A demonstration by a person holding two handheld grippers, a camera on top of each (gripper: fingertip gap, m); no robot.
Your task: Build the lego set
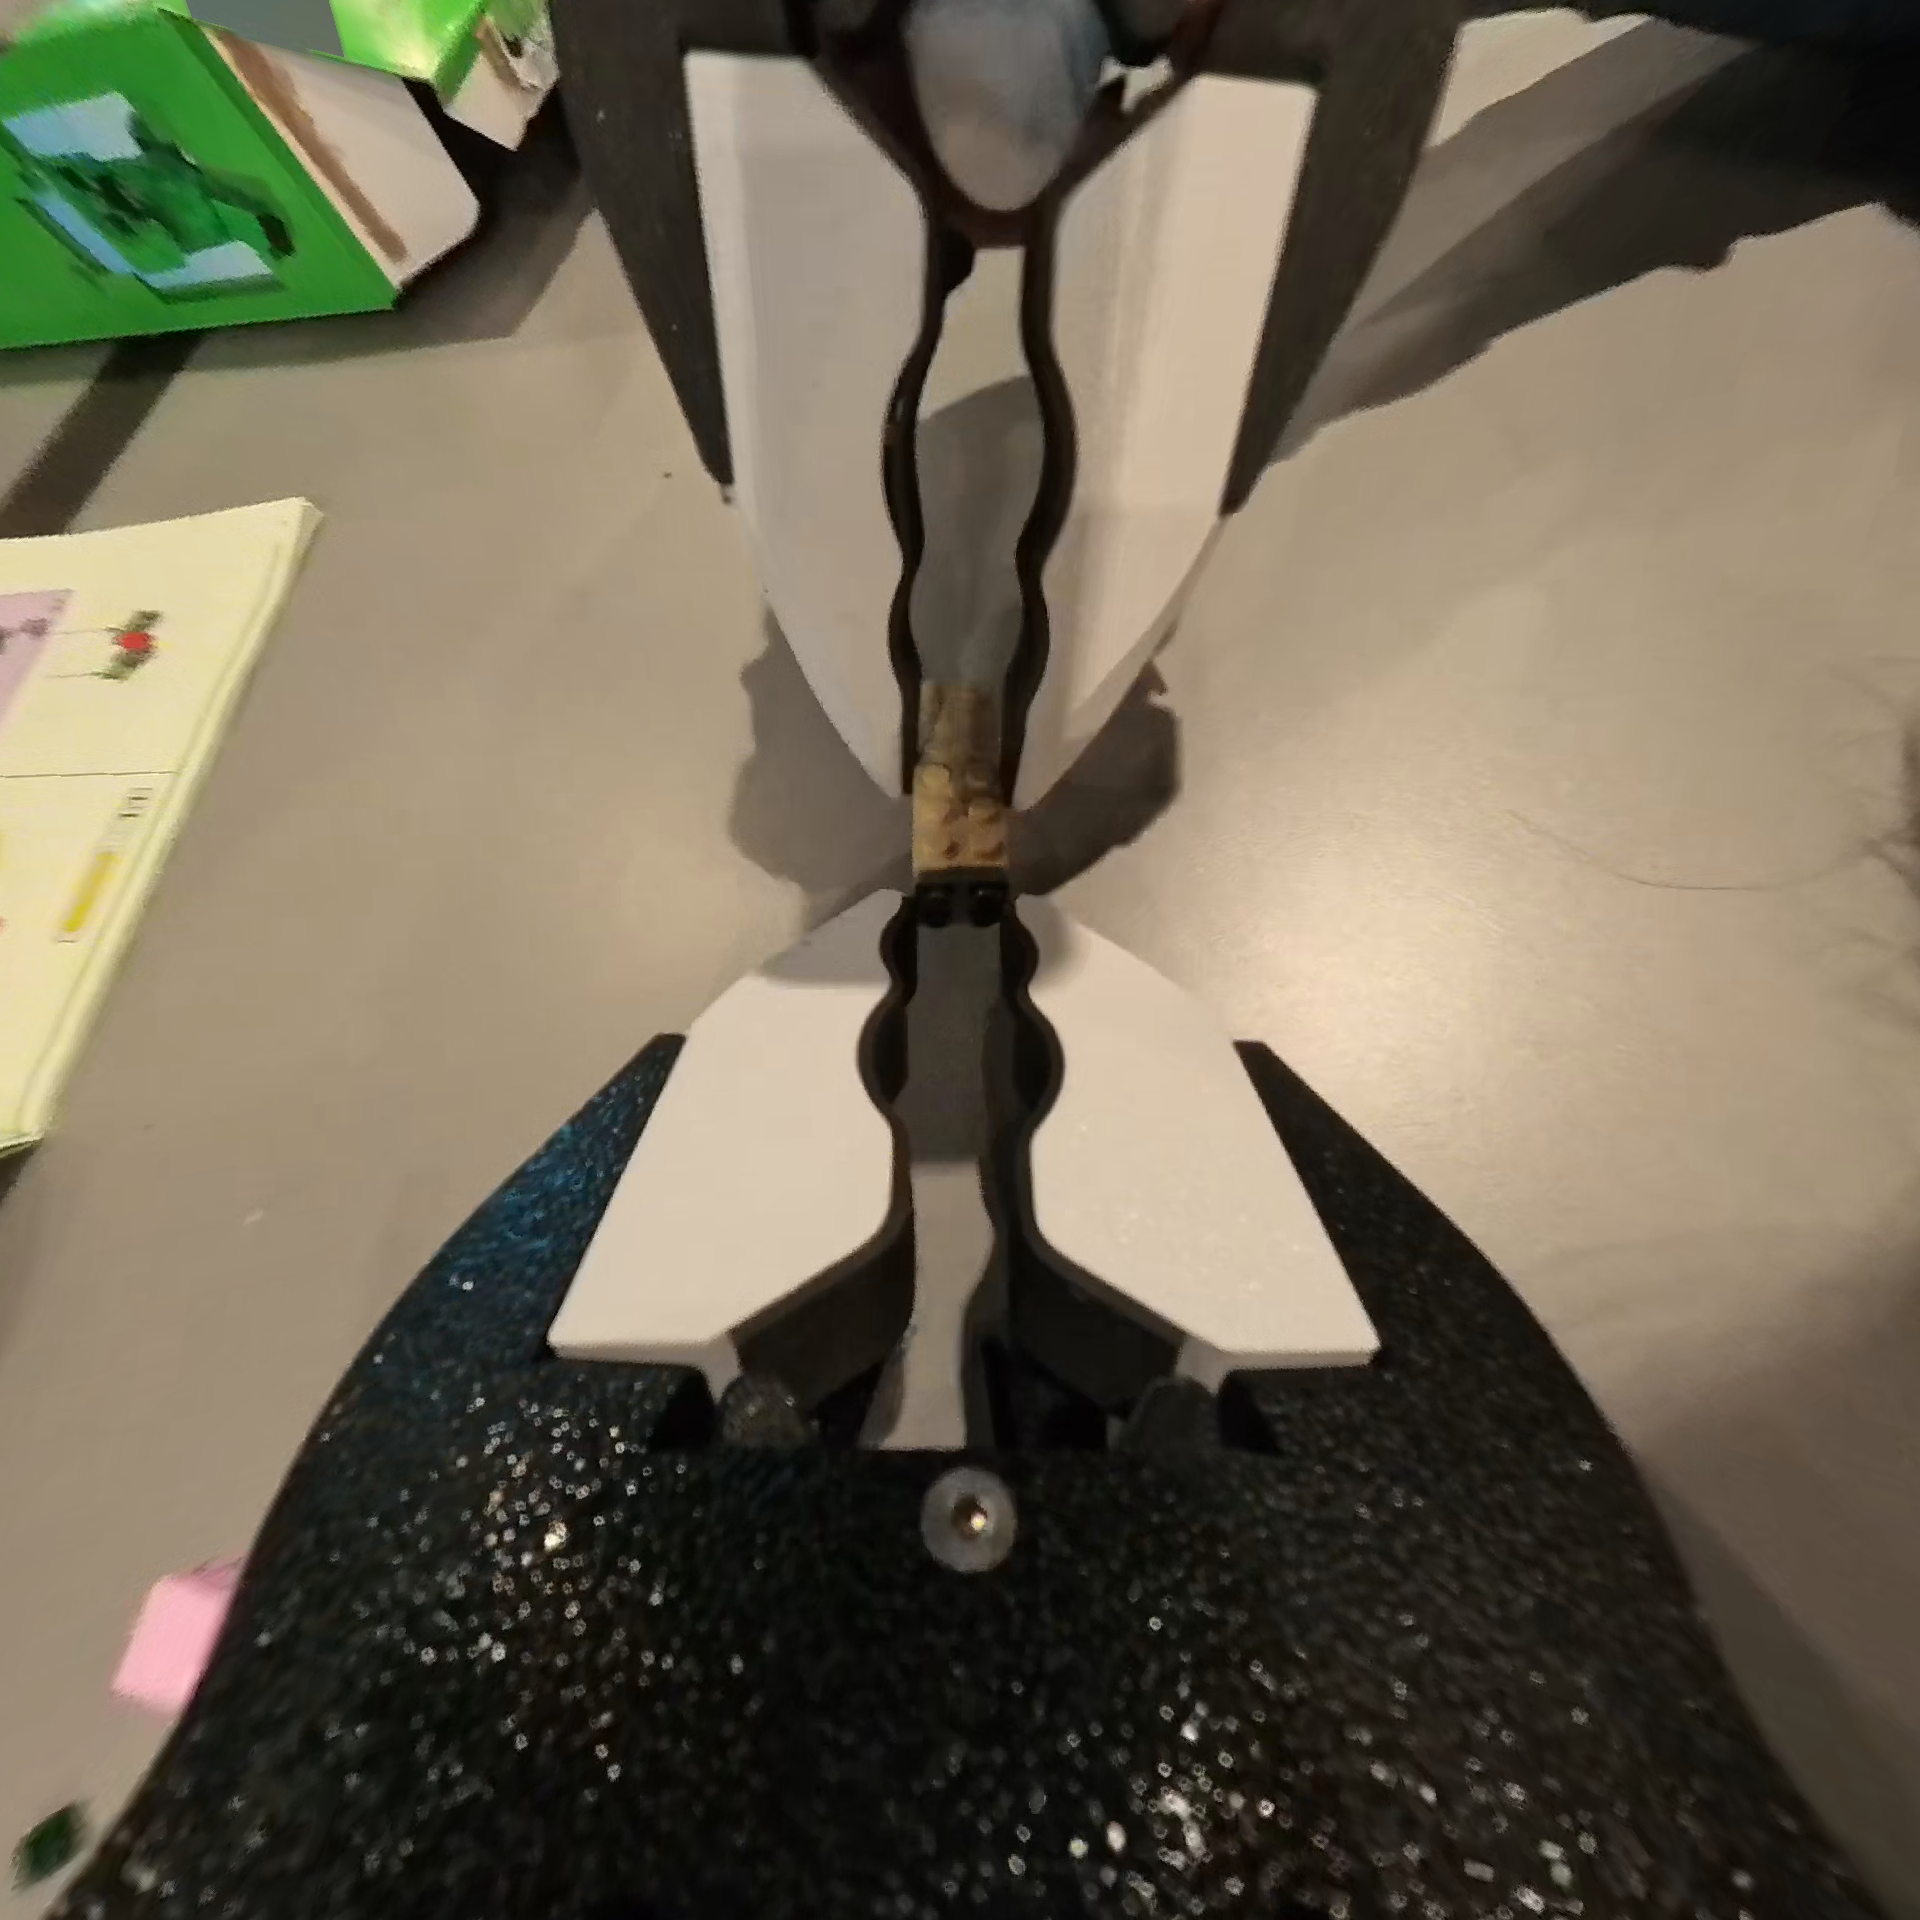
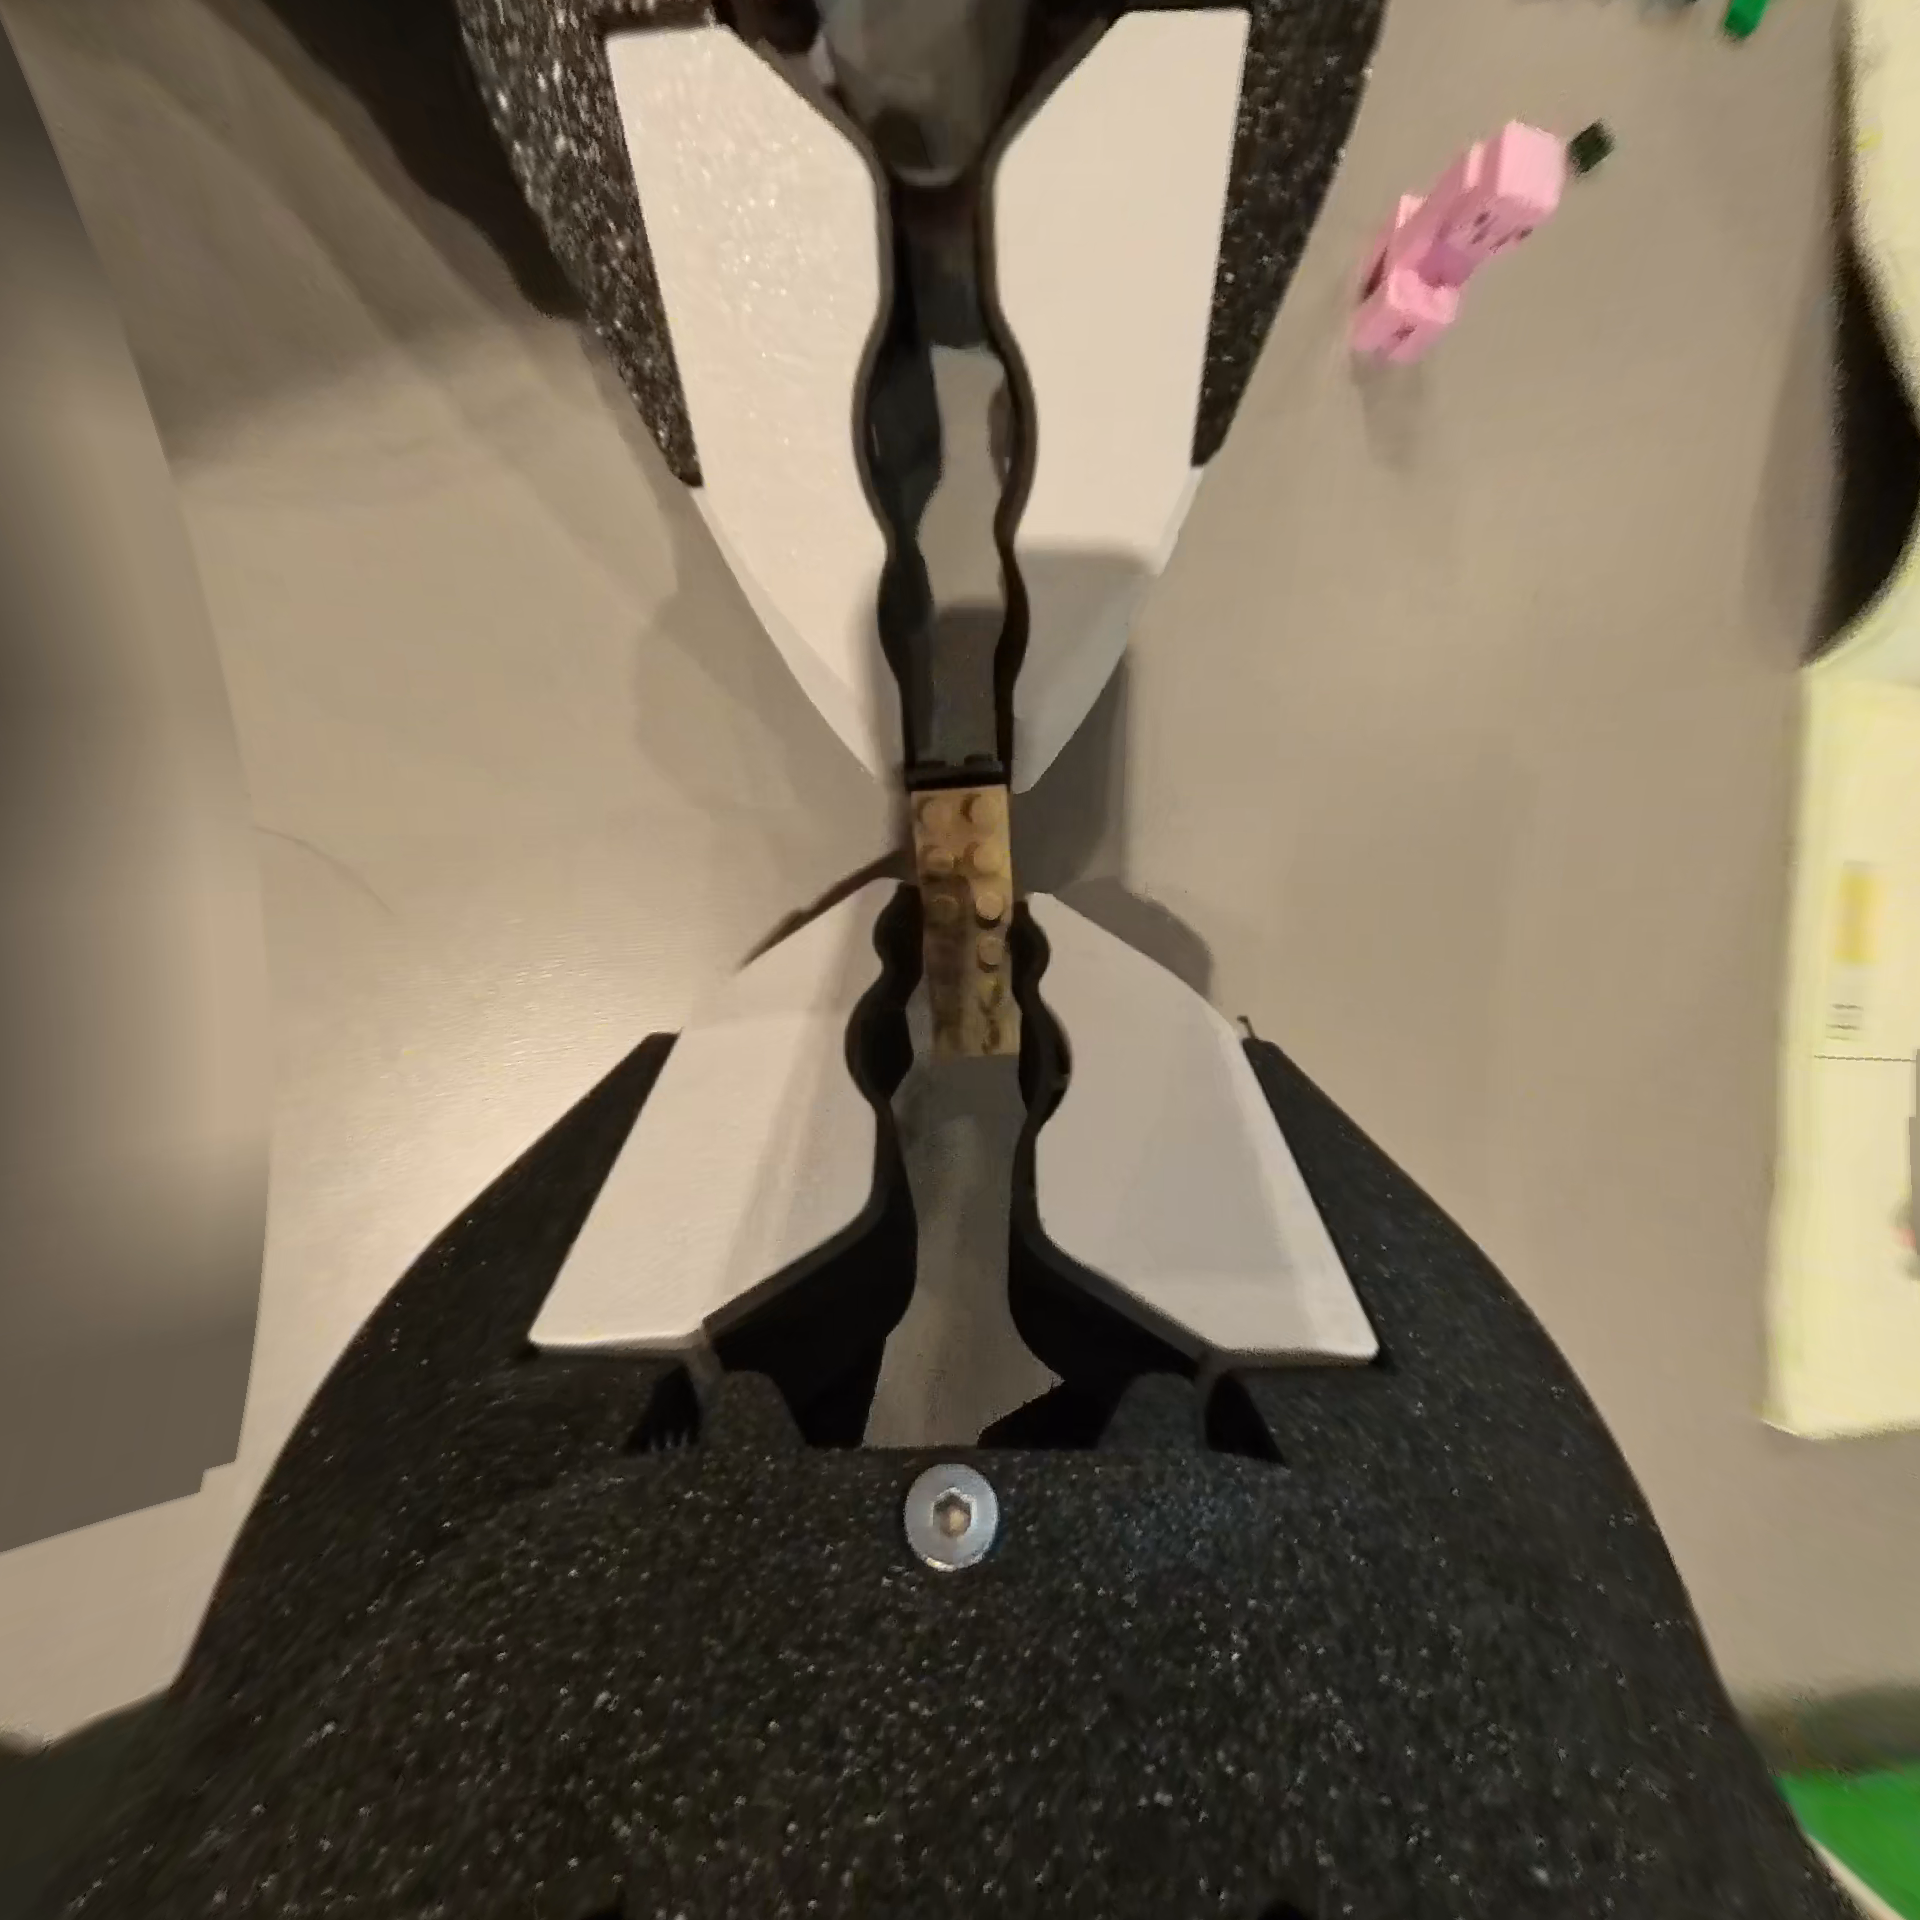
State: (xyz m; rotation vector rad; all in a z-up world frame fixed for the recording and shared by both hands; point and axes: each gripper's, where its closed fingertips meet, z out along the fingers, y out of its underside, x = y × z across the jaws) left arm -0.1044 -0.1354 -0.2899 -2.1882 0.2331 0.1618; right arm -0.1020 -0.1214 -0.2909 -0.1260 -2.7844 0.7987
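My two grippers face each other tip to tip above the grey table [image 1: 1455,935]. My left gripper [image 1: 958,920] is shut on a small black lego piece [image 1: 958,906] with two studs showing. My right gripper [image 2: 961,925] is shut on a tan studded lego brick [image 2: 964,914]. In the left wrist view the right gripper [image 1: 961,831] comes in from the top, and the tan brick [image 1: 961,800] meets the black piece end to end. In the right wrist view the left gripper [image 2: 956,774] comes in from the top with the black piece [image 2: 956,727] between its tips.
A green lego box [image 1: 156,208] lies at the far left. An instruction booklet [image 1: 125,779] lies left of the grippers and shows in the right wrist view [image 2: 1849,1039]. A pink lego build [image 2: 1455,249] and small green and black pieces [image 2: 1590,145] lie nearby. My two grippers' fingertips are within a few centimetres of each other.
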